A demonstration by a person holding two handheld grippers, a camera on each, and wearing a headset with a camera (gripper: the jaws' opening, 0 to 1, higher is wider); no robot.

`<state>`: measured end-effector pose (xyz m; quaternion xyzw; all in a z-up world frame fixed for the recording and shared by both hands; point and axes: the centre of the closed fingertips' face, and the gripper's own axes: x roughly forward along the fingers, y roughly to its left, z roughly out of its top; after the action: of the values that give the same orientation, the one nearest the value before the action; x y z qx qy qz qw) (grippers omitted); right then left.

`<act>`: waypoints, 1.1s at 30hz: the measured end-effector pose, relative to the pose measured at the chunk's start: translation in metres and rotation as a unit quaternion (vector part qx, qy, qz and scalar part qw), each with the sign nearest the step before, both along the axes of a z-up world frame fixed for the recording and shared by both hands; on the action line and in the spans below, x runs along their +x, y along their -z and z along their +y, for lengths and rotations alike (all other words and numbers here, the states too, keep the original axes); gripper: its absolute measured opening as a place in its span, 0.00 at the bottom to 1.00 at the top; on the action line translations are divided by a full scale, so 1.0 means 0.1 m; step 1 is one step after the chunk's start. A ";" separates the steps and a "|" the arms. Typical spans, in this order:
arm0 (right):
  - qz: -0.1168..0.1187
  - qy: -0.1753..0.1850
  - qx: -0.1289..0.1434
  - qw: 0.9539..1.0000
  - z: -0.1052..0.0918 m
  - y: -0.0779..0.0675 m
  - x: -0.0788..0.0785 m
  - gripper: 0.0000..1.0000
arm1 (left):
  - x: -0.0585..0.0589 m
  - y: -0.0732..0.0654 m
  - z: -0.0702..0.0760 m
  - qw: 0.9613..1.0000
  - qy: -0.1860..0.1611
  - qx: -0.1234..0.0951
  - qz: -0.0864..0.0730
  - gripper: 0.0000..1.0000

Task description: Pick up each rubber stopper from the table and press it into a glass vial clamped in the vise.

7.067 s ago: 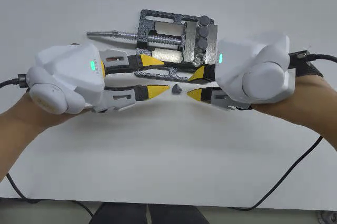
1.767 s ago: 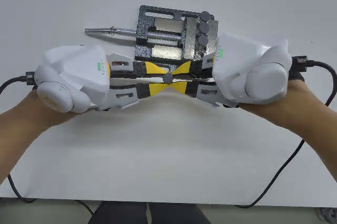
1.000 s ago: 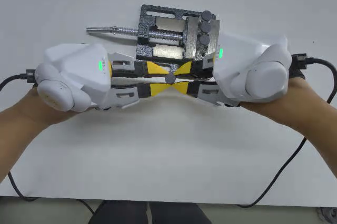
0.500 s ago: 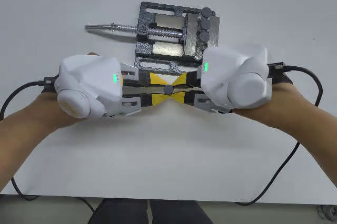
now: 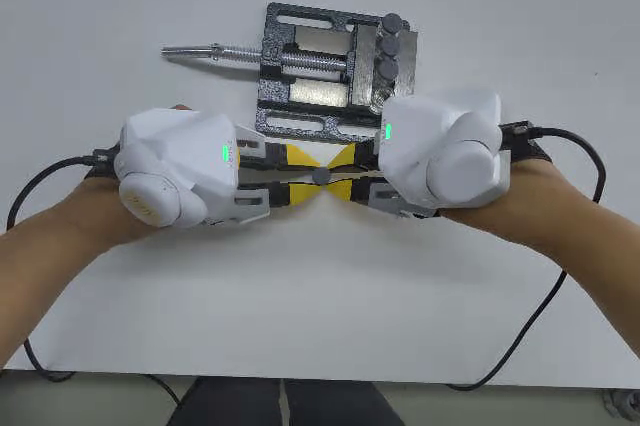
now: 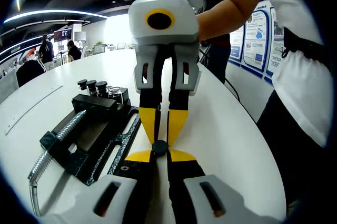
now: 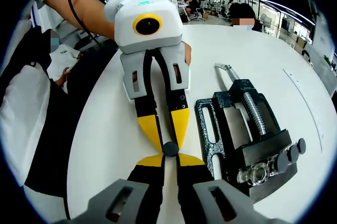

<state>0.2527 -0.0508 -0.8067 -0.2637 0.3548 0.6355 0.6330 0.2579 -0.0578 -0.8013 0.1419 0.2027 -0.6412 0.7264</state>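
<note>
White worktop (image 5: pixel 330 296) carries the vise (image 5: pixel 300 96); left gripper (image 5: pixel 303 174) and right gripper (image 5: pixel 341 173) fingers both pinch one stopper (image 5: pixel 320 176). Right gripper view reveals an empty vial (image 7: pixel 254 174) beside three capped vials (image 7: pixel 291 154) clamped there.

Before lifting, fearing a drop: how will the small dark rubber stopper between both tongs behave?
The small dark rubber stopper looks tiny, probably light. Tip-pinched by left tongs and right tongs, it may squirt out. Round, it could roll.
</note>
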 end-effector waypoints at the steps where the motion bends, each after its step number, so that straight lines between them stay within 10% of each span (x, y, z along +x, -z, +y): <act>1: 0.001 0.000 -0.001 1.000 0.00 0.00 0.00 0.08 | 0.00 0.00 -0.01 1.000 0.001 0.001 0.000 0.06; 33: -0.022 -0.016 -0.015 1.000 -0.01 -0.07 -0.01 0.12 | 0.02 -0.11 0.15 1.000 -0.016 -0.010 0.002 0.12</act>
<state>0.2514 -0.0515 -0.7997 -0.2929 0.3458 0.6344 0.6262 0.2594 -0.0424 -0.7906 0.1296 0.1998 -0.6322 0.7373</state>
